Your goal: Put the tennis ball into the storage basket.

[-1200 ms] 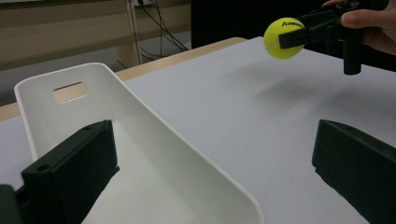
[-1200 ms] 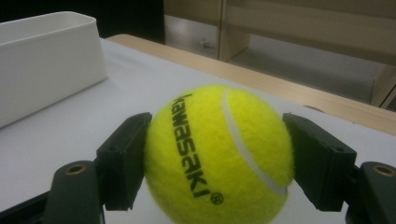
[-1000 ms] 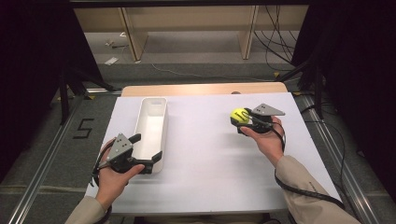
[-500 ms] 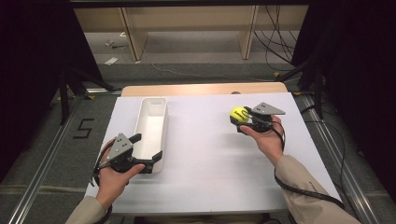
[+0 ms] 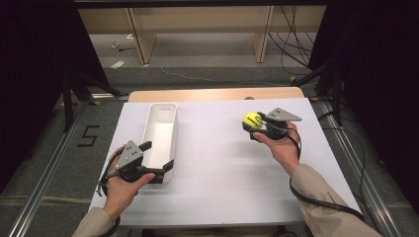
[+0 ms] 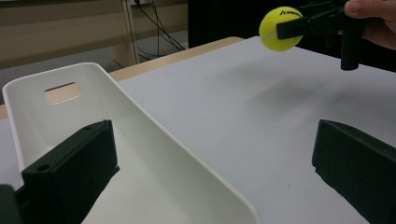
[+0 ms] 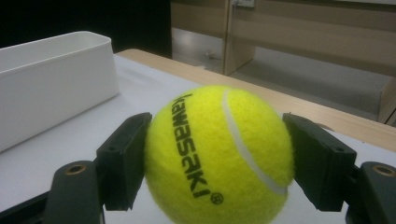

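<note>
**Light ball held across its middle, bin braced at the near end**

The white bin (image 5: 160, 134) is the landmark, lying lengthwise on the left part of the table (image 5: 227, 173). At its near end the left hand-held gripper (image 5: 157, 162) stands with jaws apart, straddling the bin's right wall, one jaw inside and one outside, neither visibly pressing on it. The bin looks like thin, stiff plastic, light enough to slide if bumped, so bracing that wall seems sensible.

Well to the right of the bin, and lifted off the table, the tennis ball (image 7: 219, 156) sits clamped in the right hand-held gripper (image 5: 256, 123), a jaw on each side of its widest part. The ball is probably light, with a fuzzy felt cover that grips well and a springy shell that gives slightly under pressure. Holding it across the middle suits it; a hold nearer the edge could let it pop out.
</note>
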Motion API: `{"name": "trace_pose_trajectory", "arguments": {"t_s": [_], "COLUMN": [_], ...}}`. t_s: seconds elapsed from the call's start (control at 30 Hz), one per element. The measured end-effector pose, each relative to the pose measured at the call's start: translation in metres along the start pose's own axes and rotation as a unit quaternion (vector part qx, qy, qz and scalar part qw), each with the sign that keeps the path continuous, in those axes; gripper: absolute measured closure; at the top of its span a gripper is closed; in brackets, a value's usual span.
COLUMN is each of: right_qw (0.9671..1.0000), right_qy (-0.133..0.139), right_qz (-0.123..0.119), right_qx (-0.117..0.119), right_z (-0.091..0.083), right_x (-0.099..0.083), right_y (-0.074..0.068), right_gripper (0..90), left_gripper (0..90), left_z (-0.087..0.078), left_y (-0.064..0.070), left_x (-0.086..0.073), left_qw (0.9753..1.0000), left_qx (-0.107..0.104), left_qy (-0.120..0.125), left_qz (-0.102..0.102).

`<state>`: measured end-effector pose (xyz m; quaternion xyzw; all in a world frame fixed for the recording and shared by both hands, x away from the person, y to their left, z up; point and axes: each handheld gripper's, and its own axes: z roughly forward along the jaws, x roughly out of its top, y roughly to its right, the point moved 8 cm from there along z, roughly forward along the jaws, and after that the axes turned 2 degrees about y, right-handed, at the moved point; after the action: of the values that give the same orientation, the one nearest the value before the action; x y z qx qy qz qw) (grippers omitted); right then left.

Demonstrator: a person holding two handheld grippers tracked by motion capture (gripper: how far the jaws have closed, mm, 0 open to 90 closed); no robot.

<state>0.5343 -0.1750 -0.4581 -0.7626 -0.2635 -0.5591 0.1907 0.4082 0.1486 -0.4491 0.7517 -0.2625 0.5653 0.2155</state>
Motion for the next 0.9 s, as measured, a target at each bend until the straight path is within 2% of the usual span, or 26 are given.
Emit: {"name": "trace_pose_trajectory", "arguments": {"t_s": [0.9], "right_qw": [0.9996], "right_qy": [0.011], "right_qz": [-0.010], "right_qx": [0.023], "right_z": [0.008], "right_x": [0.013], "right_y": [-0.023], "right_gripper": [27.6], "left_gripper": [0.0], "left_z": [-0.001], "left_y": [-0.001], "left_x": [0.000], "left_qw": [1.0000], "left_qx": [0.000], "left_qy": [0.000], "left_qz": [0.001]}}
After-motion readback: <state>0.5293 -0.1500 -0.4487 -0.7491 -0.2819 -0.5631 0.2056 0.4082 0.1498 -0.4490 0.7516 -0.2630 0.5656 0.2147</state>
